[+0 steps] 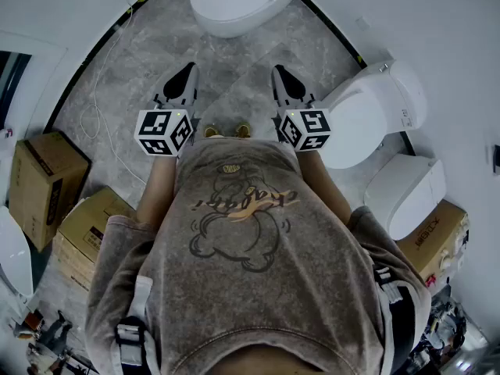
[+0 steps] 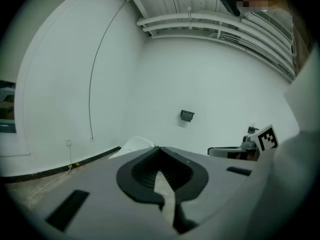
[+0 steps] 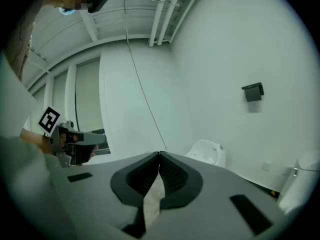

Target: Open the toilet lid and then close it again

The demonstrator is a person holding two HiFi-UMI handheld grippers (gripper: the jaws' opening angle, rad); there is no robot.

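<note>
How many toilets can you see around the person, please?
3: the front toilet straight ahead, the right toilet by the wall, and the rear toilet just behind it. A white shape at the left edge may be another.

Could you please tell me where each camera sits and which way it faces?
Head view: on the person's head, looking steeply down at torso, left gripper, right gripper and floor.
Left gripper view: on that gripper, along its shut jaws toward a white wall.
Right gripper view: likewise, own shut jaws foremost.
Shared: both show the black wall box.
</note>
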